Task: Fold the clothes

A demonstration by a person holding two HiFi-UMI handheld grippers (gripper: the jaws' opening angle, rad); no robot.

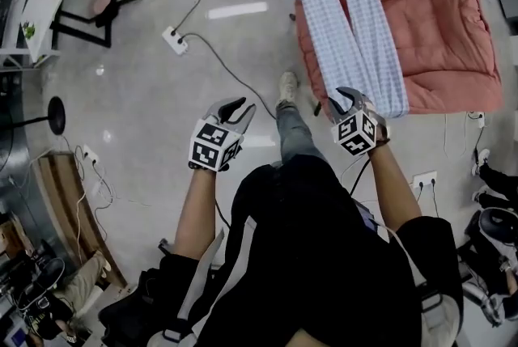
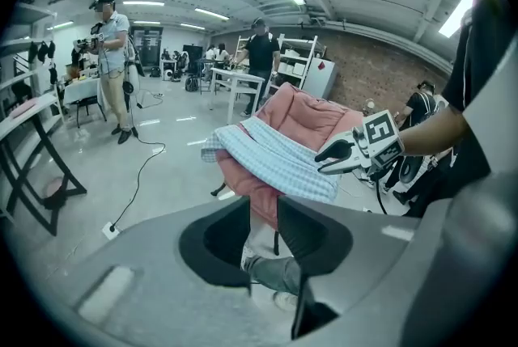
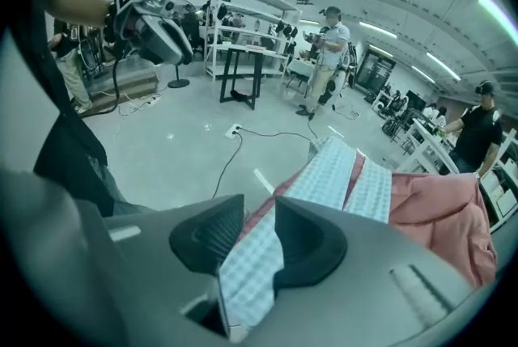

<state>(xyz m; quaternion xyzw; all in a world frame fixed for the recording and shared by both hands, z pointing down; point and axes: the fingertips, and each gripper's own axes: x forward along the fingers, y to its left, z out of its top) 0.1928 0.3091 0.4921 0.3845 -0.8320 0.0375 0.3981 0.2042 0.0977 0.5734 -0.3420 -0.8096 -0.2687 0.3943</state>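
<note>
A light blue checked garment [image 1: 356, 30] lies in two long strips over a table covered by a salmon quilt [image 1: 441, 22]. My right gripper [image 1: 346, 98] is at the table's near left edge, at the end of one strip. In the right gripper view the checked cloth [image 3: 259, 256] runs down between the jaws of the right gripper [image 3: 259, 212], which is shut on it. My left gripper [image 1: 235, 106] hangs over bare floor left of the table. In its own view the left gripper [image 2: 261, 208] shows a narrow gap with nothing in it, and the garment [image 2: 275, 159] lies beyond.
A power strip [image 1: 174, 40] and its cable lie on the floor left of the table. A black-framed stand [image 1: 89, 6] is at the far left. My own foot [image 1: 287, 85] is by the table's corner. People [image 2: 109, 62] and shelving [image 3: 243, 22] stand farther off.
</note>
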